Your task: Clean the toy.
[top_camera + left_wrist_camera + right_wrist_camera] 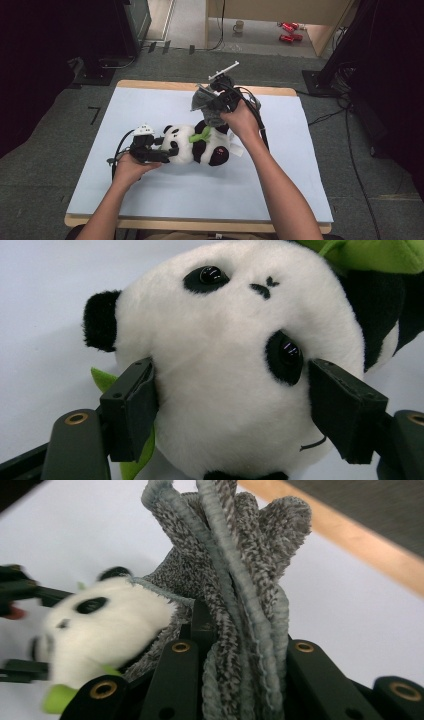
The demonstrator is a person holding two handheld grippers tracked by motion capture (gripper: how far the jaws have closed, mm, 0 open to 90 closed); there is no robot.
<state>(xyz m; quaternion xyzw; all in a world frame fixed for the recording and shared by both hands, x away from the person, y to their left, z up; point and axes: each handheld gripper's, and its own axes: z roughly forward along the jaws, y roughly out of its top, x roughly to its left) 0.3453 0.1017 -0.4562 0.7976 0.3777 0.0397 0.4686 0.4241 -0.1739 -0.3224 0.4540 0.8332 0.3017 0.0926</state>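
Observation:
A black-and-white panda plush (200, 145) with a green leaf at its neck lies on its back on the pale mat. My left gripper (172, 150) comes in from the left, and its jaws press on both sides of the panda's head (225, 365), beside one eye. My right gripper (214, 107) hangs above the panda's body, shut on a bunched grey knitted cloth (202, 102). In the right gripper view the cloth (235, 580) stands up in folds between the jaws, its lower edge draped against the panda (110, 620).
The pale mat (150, 100) covers a wooden table whose edge shows at the back and front. On the floor beyond are a mug (239, 26) and red cans (287, 30). Black stands and cables flank the table.

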